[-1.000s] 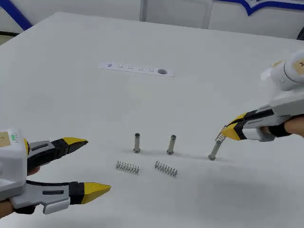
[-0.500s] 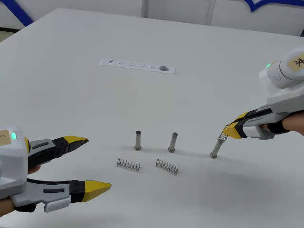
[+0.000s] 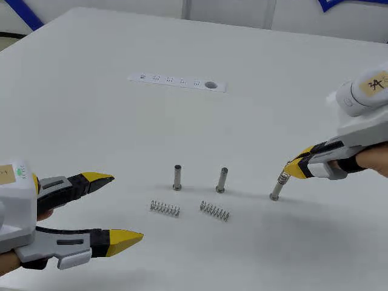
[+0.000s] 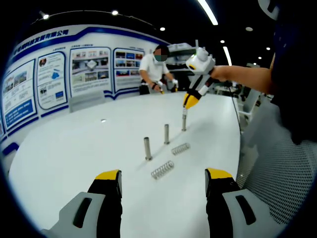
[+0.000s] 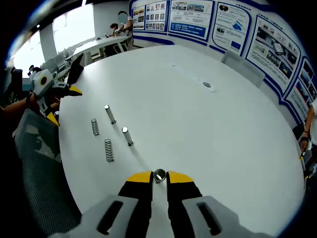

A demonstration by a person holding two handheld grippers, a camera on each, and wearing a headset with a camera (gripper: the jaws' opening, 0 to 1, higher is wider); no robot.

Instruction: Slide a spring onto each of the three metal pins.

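So that it slides onto the upright metal pin point(image 3: 276, 193) beneath, a coiled steel spring point(image 3: 282, 177) is pinched in the jaws of the right gripper point(image 3: 290, 170).

Table point(image 3: 91, 121): white, smooth, matt, with just a faint sheen.
Pins point(image 3: 177, 177): bare metal, polished, catching the light.
Loose springs point(image 3: 165, 208): thin grey wire, coils glinting.
Third spring point(image 3: 282, 177): same bright wire.
Left gripper point(image 3: 126, 207): hard plastic, with glossy yellow tips, black middle and pale grey shell.
Right gripper point(image 3: 291, 170): matching plastic, yellow tips shiny.
Strip point(image 3: 176, 82): white, smooth, plastic-looking.
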